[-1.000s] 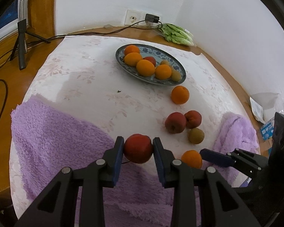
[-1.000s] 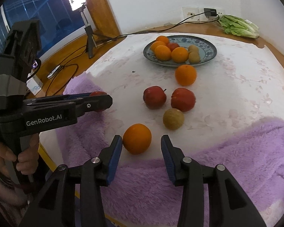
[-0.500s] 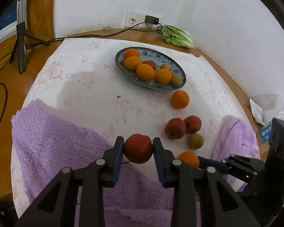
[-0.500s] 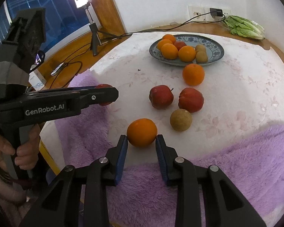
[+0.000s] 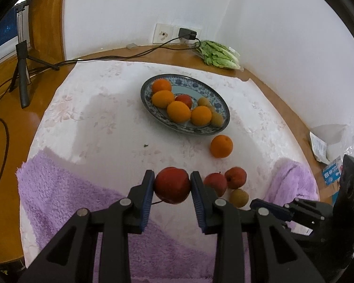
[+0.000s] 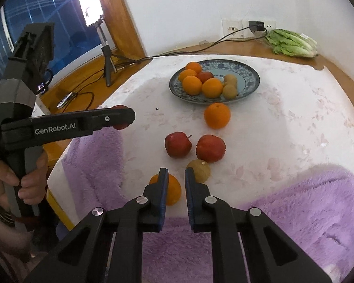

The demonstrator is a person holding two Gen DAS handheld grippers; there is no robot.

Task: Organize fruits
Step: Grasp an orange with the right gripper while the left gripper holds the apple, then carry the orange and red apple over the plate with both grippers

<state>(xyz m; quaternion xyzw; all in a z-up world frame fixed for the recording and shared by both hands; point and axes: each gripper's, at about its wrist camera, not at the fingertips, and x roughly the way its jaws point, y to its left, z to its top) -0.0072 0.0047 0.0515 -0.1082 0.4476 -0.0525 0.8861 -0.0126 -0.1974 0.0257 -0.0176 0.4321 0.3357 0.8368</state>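
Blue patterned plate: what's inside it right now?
On the plate: four oranges, one red apple partly behind them, and three brownish fruits. Whether anything smaller is covered by the pile cannot be seen.

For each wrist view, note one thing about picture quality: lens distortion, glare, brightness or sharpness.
Left wrist view: fisheye bends the table's wooden edge into a curve and dark vignette fills the corners; the held red apple is sharp. Right wrist view: the lamp on the tripod is blown out to white glare, the window behind it is dark blue, and the plate is evenly lit.
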